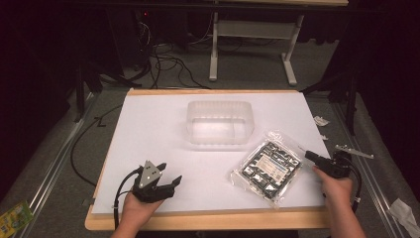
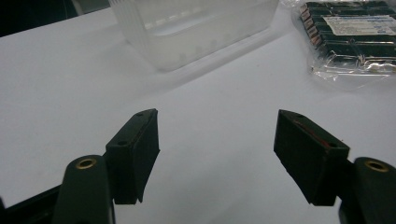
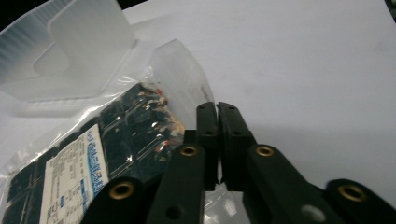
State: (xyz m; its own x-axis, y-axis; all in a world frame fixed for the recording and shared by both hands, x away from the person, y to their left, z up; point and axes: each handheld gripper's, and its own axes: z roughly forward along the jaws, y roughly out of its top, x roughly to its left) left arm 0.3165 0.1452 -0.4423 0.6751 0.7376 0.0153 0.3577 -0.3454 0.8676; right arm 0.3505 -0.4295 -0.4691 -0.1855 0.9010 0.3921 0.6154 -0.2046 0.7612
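High view: a clear ribbed plastic tub (image 1: 220,124) is seen at mid-worktop, apparently empty, on white paper (image 1: 148,139) covering the worktop (image 1: 208,220). A sealed clear bag of dark items with a white label (image 1: 267,168) lies flat just right of and nearer than the tub.

Right tool (image 1: 311,156): jaws pressed together at the bag's right edge; in the right gripper view (image 3: 217,109) the closed tips are seen over the clear film margin. Whether film is actually pinched between them cannot be told.

Left tool (image 1: 169,174): jaws spread wide, nothing between them, hovering low over bare paper, well apart from the bag; tub and bag are seen ahead in the left gripper view (image 2: 217,135).

Judged step: lifting the bag, likely toward the tub. A firm pinch on the film margin, not the contents, is advised; a slow lift is preferred, with the left tool brought under the sagging far end.
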